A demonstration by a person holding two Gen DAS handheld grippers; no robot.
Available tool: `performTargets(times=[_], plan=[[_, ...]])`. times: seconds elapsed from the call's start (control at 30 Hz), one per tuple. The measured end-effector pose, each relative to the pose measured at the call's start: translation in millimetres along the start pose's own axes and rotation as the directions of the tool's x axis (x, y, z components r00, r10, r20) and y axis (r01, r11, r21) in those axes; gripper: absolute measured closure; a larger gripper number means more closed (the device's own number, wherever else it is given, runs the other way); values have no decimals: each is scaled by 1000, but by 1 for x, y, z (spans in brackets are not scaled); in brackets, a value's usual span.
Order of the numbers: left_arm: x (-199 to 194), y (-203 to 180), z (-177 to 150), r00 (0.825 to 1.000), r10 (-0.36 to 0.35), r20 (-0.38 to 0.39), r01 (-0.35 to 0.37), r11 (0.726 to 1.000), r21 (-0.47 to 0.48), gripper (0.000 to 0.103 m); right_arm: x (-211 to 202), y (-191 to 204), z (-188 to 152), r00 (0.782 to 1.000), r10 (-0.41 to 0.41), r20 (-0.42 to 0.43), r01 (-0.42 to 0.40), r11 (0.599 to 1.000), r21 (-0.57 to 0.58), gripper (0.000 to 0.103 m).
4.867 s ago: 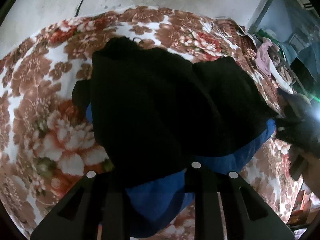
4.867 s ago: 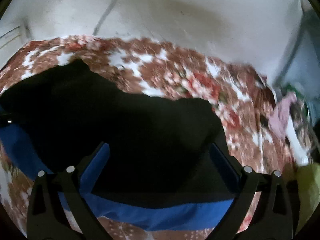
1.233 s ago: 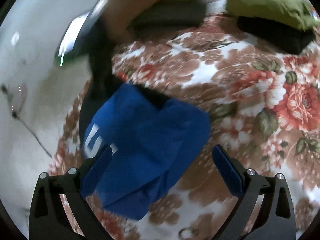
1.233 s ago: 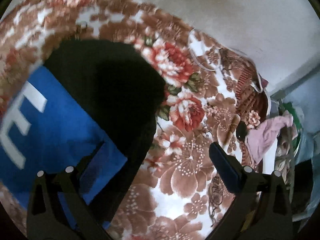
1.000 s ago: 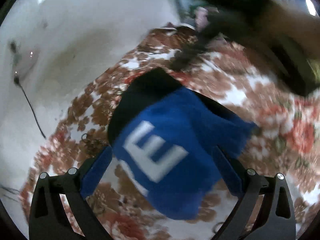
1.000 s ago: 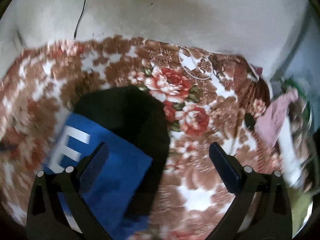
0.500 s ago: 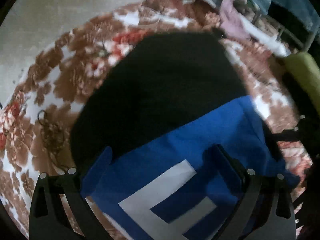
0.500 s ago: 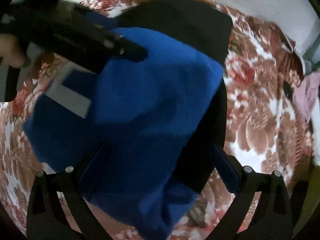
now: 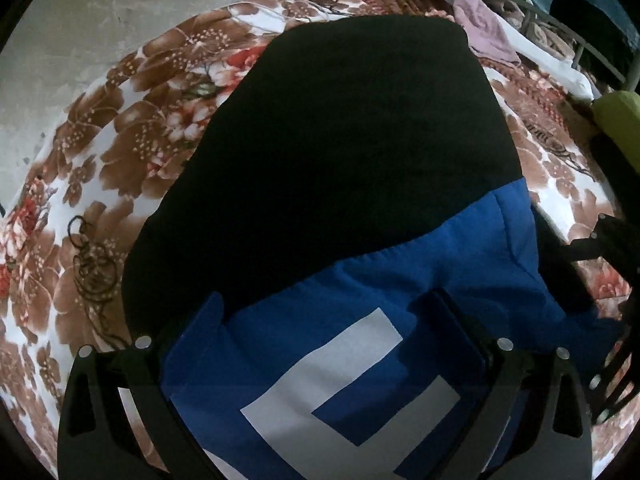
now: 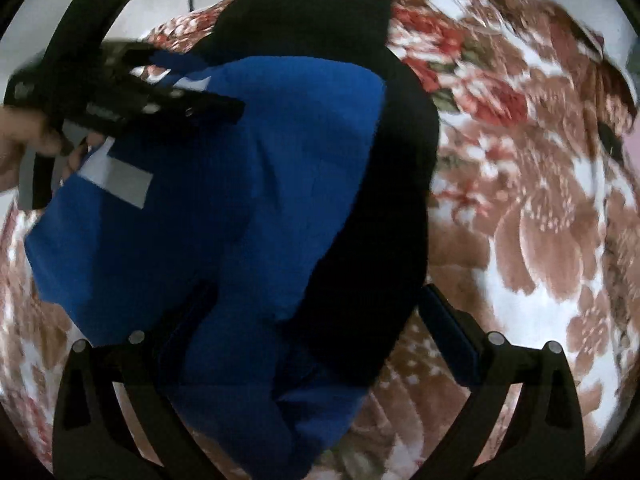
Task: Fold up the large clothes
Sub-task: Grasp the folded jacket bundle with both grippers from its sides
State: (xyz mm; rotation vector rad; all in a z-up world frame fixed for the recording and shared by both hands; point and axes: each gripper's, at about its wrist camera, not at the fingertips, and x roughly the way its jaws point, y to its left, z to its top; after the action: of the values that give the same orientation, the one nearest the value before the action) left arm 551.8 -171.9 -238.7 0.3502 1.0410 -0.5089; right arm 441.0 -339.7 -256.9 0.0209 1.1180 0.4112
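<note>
A folded black and blue garment (image 9: 352, 128) with a white letter print lies on the floral blanket (image 9: 132, 128). My left gripper (image 9: 334, 320) hovers open low over its blue printed end, one finger on each side of the letter. The same garment (image 10: 280, 184) fills the right wrist view, blue on the left and black along the right edge. My right gripper (image 10: 316, 320) is open over its near blue-black corner, gripping nothing. The left gripper (image 10: 132, 96), held by a hand (image 10: 20, 140), shows at the upper left there. Part of the right gripper (image 9: 612, 240) shows at the left view's right edge.
A pale wall (image 9: 80, 12) borders the far side of the blanket. Loose clothes, including a pink piece (image 9: 484, 28), are piled at the back right, with a green item (image 9: 620, 116) at the right edge. A dark cord (image 9: 88, 264) lies on the blanket to the left.
Both grippers have come down closer over the folded garment, which now fills more of each view. Both jaws stayed open; the garment lies as before.
</note>
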Motion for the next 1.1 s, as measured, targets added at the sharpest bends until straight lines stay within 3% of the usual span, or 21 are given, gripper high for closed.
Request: performTargets(times=[0.17,0.3,0.47,0.53,0.63,0.67,0.77,0.87,0.97,1.03,1.1], plan=[[-10,3,-2,999,23,-22,-23,999,31,4,-15,-3,-2,999,-41,-15,40,999,-18,5],[-34,25,-12,998,26,-55,-29,999,-39,4,-28,-10,-11,996,-75,-41,74,997,-32,5],[-74,49,-36,983,169,-66,-172,984,-46,5,-60,-20,-29,986,-145,-80,142,989,-37,5],[-102,63,-52,990,137,-42,-141,985,-98,5,-77,-23,-35,987,-137,-84,136,990,-20,5],[-125,81,-79,999,8,-38,-16,975,-220,5,-98,-39,-38,999,-10,-51,16,994,110,4],[-129,85,-90,999,-32,-34,22,963,-268,5,-100,-48,-39,998,52,-33,-45,982,183,4],[-127,94,-124,982,-188,-8,167,891,-422,5,-93,-63,-36,988,151,-12,-139,936,322,4],[-107,95,-155,948,-316,31,280,785,-552,5,-70,-66,-30,972,233,-3,-210,883,420,4],[-88,89,-170,915,-395,77,356,705,-614,5,-51,-58,-21,946,323,3,-289,841,457,4],[-80,86,-169,902,-417,111,391,682,-618,5,-35,-50,-9,939,343,-6,-304,839,451,4],[-72,84,-165,899,-420,126,404,682,-609,5,-20,-43,3,939,344,-30,-298,852,431,4]])
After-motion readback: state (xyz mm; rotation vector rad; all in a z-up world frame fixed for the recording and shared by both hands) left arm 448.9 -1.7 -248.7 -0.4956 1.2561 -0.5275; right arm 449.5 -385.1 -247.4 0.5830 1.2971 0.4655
